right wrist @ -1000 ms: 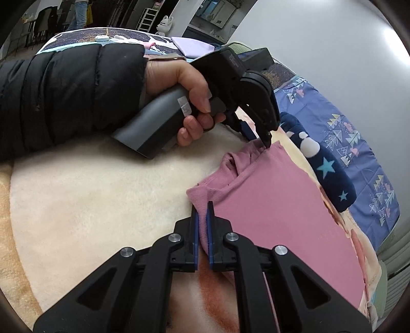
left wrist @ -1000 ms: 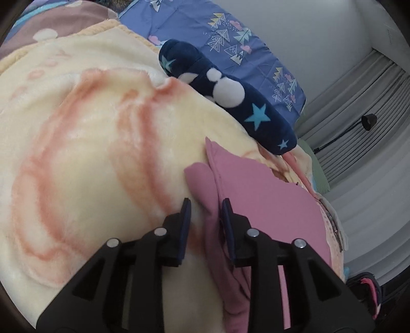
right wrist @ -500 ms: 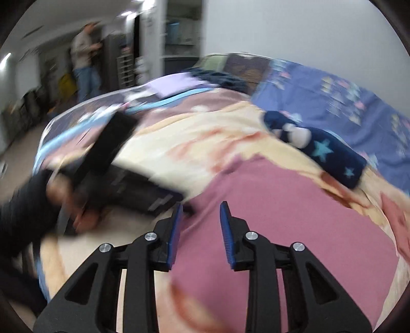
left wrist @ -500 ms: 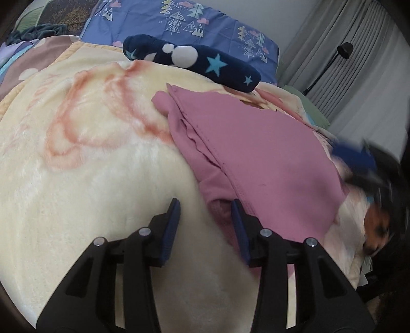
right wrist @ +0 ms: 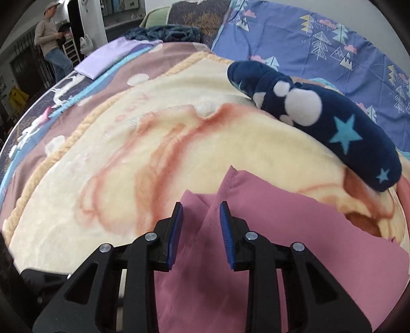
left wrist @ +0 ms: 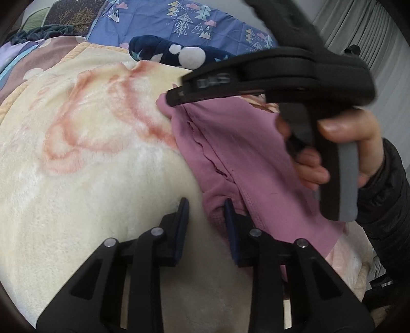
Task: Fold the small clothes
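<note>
A pink garment [left wrist: 243, 143] lies flat on a cream fleece blanket [left wrist: 89, 153], with a wavy folded edge along its left side. My left gripper [left wrist: 205, 207] is at the garment's near bunched corner. Its jaws are closing, a little pink cloth sits between them, and the pads do not press it. A hand [left wrist: 340, 143] holds the right gripper low across the garment's far end. In the right wrist view the right gripper [right wrist: 201, 207] stands open just above the pink garment's [right wrist: 282, 230] pointed far corner, gripping nothing.
A navy plush with stars and white dots [right wrist: 320, 117] lies just beyond the garment. Behind it is a blue tree-print sheet [right wrist: 320, 38]. A folded lavender cloth [right wrist: 110, 56] rests far left. A person [right wrist: 51, 38] stands in the background. Grey curtains [left wrist: 358, 23] hang at the right.
The right gripper let go of the garment's near edge, opened and swung across to its far corner. The left gripper drew back to the near bunched corner and rolled.
</note>
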